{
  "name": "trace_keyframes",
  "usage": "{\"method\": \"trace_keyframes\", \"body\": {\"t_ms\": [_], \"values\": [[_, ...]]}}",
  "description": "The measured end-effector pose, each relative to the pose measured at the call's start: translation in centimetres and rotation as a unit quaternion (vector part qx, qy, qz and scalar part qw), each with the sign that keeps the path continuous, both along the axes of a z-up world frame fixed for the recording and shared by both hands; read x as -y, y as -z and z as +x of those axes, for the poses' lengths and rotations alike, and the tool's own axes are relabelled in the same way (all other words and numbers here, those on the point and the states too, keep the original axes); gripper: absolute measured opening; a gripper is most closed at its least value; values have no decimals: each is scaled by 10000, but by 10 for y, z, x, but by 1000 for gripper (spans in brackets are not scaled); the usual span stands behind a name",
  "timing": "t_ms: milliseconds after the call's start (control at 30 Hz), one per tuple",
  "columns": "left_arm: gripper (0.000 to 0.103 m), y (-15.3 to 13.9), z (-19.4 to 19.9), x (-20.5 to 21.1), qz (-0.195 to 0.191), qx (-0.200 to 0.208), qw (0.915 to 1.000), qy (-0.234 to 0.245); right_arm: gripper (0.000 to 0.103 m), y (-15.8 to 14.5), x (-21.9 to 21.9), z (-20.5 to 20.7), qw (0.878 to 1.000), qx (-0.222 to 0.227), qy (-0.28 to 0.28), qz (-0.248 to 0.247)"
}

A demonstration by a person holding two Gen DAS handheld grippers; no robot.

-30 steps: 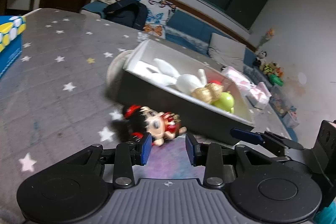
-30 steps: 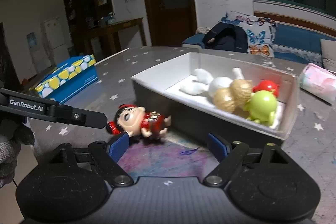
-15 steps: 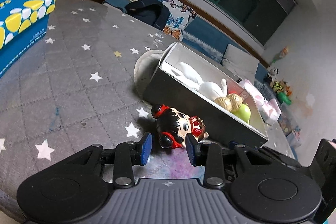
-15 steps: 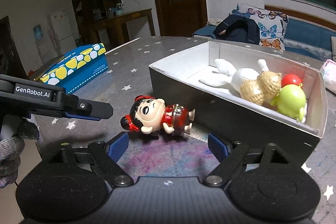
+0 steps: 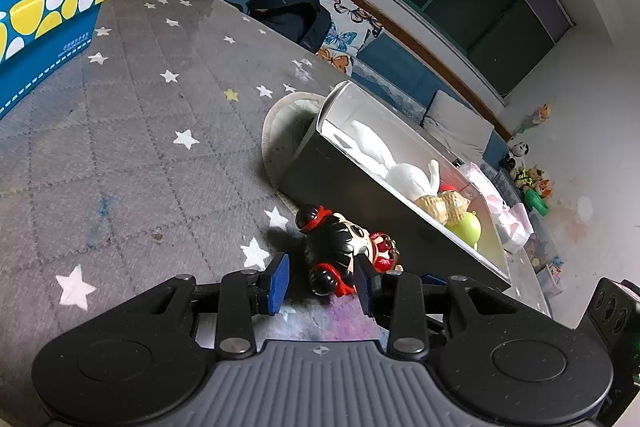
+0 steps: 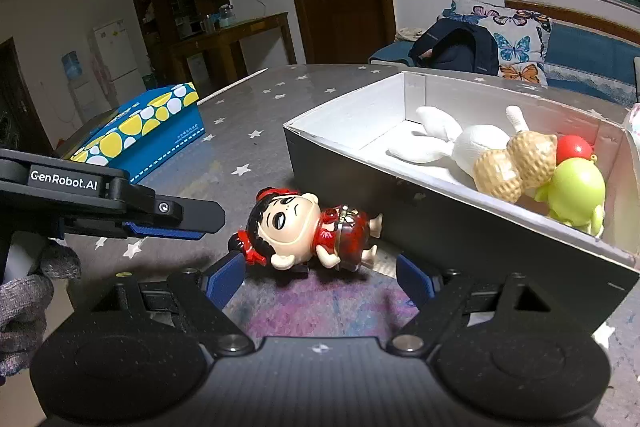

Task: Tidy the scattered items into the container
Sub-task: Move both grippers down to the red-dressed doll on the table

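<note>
A doll [image 5: 340,251] with black hair and a red dress lies on its back on the grey starred table, just in front of the dark box [image 5: 360,183]. My left gripper [image 5: 322,283] is open, with the doll's head between its blue pads and a gap on the left side. My right gripper [image 6: 320,277] is open wide, just short of the doll [image 6: 308,231]. One of the left gripper's fingers [image 6: 180,213] reaches in beside the doll's head. The box [image 6: 440,227] holds a white plush rabbit [image 6: 460,143], a peanut toy [image 6: 516,163], a green toy [image 6: 576,191] and a red ball [image 6: 574,149].
A blue tissue box [image 6: 148,131] with yellow and white spots sits at the table's far left edge. A white round mat [image 5: 276,123] pokes out from under the dark box. A pink pack [image 5: 508,223] lies beyond it. A gloved hand [image 6: 24,307] holds the left gripper.
Both grippers have come closer to the doll and lower. The left view has rolled, and the doll's head now lies between the left pads. Neither gripper's jaws have changed width.
</note>
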State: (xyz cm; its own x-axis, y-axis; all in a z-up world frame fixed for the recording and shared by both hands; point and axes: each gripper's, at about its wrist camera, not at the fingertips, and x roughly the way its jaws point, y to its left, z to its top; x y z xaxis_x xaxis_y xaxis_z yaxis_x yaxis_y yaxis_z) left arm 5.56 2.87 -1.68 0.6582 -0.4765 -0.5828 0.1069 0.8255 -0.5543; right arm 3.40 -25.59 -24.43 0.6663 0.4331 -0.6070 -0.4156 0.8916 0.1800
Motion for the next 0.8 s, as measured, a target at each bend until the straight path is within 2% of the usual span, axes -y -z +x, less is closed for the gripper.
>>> {"method": "trace_keyframes", "body": {"t_ms": [800], "values": [[37,4,27,2,-319,-202,9993,25,85,6,-9,23,9998,-179,1,103]]}}
